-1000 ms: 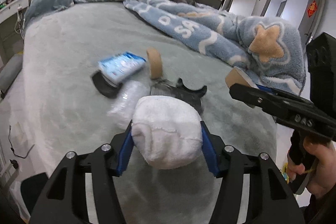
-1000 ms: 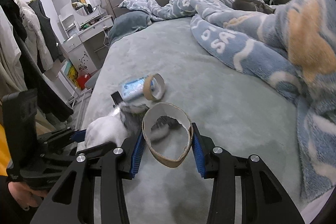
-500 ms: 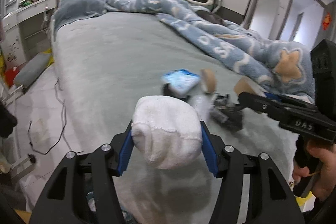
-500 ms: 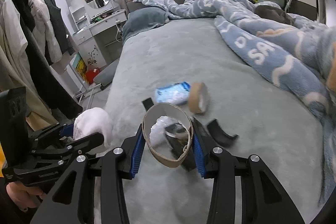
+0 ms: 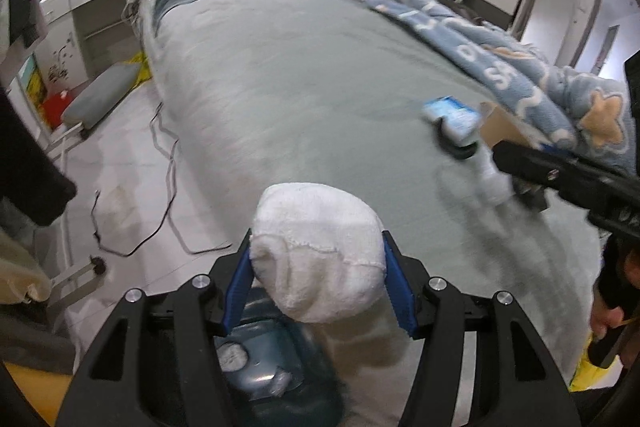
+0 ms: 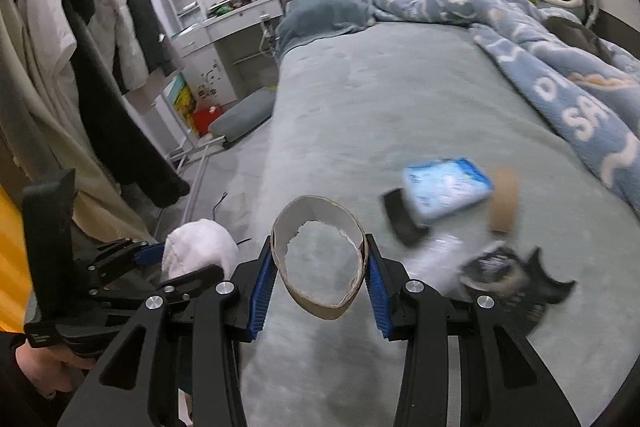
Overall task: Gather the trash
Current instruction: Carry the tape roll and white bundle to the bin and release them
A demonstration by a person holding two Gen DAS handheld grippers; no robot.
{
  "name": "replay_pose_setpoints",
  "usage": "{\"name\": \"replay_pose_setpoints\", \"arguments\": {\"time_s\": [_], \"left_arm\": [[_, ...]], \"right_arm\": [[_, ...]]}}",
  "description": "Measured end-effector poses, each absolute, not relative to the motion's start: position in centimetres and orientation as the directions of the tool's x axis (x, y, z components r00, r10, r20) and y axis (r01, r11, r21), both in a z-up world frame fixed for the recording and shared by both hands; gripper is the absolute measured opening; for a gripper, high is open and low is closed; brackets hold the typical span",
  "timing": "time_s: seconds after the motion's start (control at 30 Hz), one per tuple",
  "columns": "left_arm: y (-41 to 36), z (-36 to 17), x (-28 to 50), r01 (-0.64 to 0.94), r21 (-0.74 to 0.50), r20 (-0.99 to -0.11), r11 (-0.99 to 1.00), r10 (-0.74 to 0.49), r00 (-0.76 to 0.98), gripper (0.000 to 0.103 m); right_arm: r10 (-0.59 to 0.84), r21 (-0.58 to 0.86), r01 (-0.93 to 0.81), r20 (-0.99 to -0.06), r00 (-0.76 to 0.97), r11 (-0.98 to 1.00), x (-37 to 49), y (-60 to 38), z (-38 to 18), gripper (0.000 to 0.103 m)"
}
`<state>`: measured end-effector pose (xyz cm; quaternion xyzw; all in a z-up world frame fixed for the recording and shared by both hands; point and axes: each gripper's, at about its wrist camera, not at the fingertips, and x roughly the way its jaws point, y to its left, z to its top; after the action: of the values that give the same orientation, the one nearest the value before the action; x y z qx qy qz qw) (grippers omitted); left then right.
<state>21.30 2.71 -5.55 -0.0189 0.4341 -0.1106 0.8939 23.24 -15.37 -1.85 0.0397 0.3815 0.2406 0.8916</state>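
Item: white cloth wad point(image 5: 318, 255), soft, light, compressible, clamped at its sides in my left hand-held gripper point(image 5: 318, 281) over the bin point(image 5: 260, 367) below; cardboard ring point(image 6: 320, 263), thin, crushable, pinched across its rim by my right hand-held gripper point(image 6: 318, 291).

Near the foot edge of the bed point(image 6: 400, 115), the blue packet point(image 6: 446, 187), a cardboard roll point(image 6: 503, 205) and the dark scraps point(image 6: 516, 287) beside them are motion-blurred, their details unreadable. In the left wrist view the white bundle point(image 5: 316, 251) and left tool point(image 5: 316, 263) hide part of a blue bin point(image 5: 276, 371), whose contents cannot be made out.
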Motion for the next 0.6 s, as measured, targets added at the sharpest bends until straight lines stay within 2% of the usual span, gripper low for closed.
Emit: {"name": "replay_pose_setpoints", "arguments": {"time_s": [0.6], "left_arm": [[11.0,-10.8,21.0,0.075,-0.147,-0.894,0.986,-0.165,0.416,0.062]], "right_arm": [[0.509,0.258,-0.497,-0.717,0.476,0.828,24.1,-5.4,-3.1,0.043]]}}
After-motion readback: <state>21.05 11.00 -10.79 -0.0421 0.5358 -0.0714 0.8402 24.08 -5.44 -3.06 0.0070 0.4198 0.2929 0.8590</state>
